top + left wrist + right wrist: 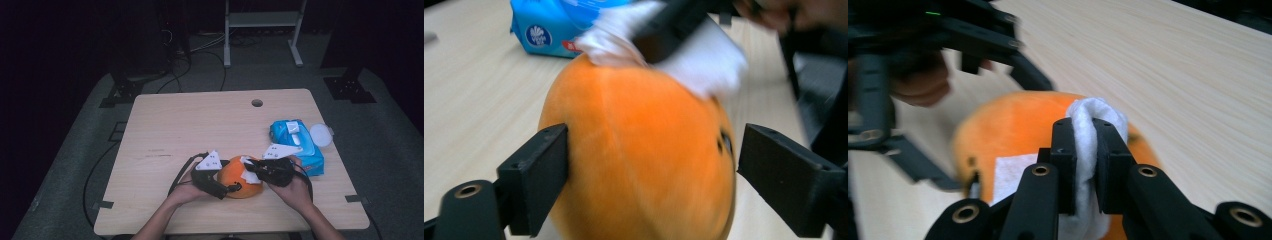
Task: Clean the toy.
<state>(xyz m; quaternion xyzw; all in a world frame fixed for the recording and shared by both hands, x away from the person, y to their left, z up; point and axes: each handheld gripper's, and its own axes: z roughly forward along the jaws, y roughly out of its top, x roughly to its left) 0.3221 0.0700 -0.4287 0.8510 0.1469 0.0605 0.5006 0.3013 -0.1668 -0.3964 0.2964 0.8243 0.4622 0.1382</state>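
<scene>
Near the table [165, 125] front edge: orange plush toy [235, 177], wiped with a white wipe [1088, 140] pinched in the right gripper [1087, 135]. Left gripper [651, 165]: jaws wide, either side of the toy, right one clear of it; advise re-closing to steady it during short, light strokes. Blue wipe pack [297, 145] just beyond.

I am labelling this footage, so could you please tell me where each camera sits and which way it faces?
High view: fixed above the person's side, looking forward and down on the table; both forearms and hands enter from below.
Left gripper view: rides the left tongs, looking along the jaws at the orange plush.
Right gripper view: rides the right tongs, jaws pinching a white wipe.
Shared: all three show the plush and wipe.
</scene>
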